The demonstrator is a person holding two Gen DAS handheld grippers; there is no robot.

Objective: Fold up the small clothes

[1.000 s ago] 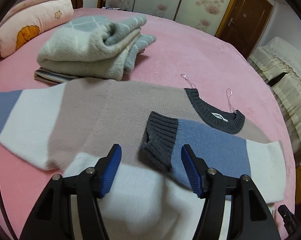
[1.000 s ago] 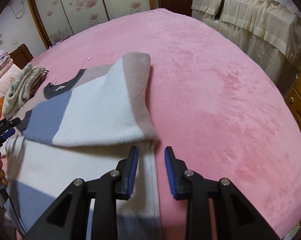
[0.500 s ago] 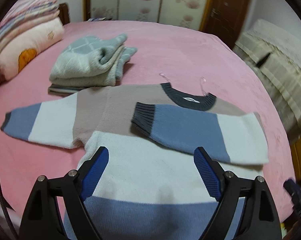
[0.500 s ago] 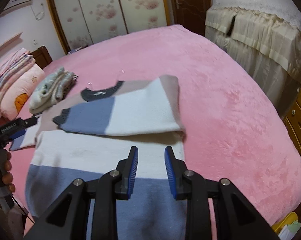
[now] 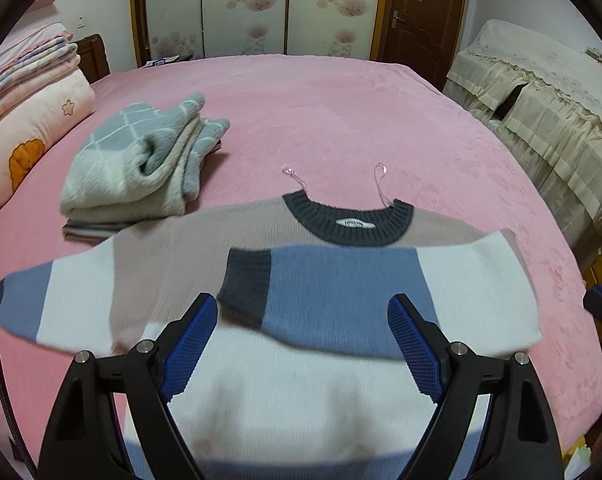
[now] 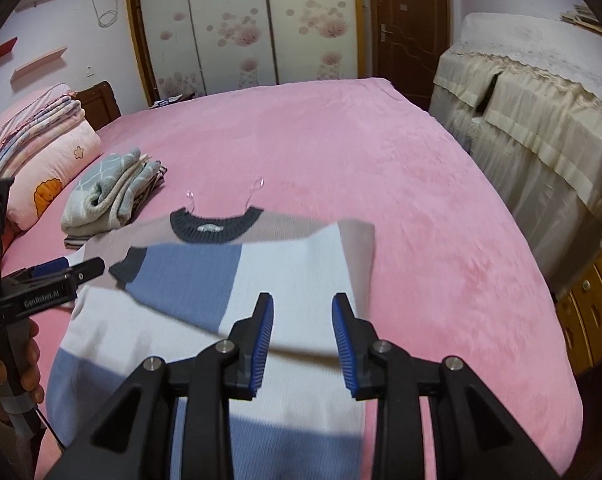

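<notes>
Knitted in blue, white and taupe bands with a dark ribbed collar, the sweater (image 5: 309, 392) lies flat on the pink bed (image 5: 341, 112), spreading toward 12 o'clock beyond both grippers, one sleeve (image 5: 381, 296) folded across its chest. Jaws wide and empty, the left gripper (image 5: 301, 344) hangs above it; the right gripper (image 6: 303, 340), narrower and opening, grips nothing. Folded clothes (image 5: 141, 168) sit at 10 o'clock.

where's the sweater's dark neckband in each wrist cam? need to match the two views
Left wrist: dark neckband sits just right of centre, at mid-height, beyond the folded-over sleeve.
Right wrist: neckband is left of centre, at mid-height, above the same sleeve.
Shared landmark: the folded grey-green pile lies on the bed to the neckband's left in both.
</notes>
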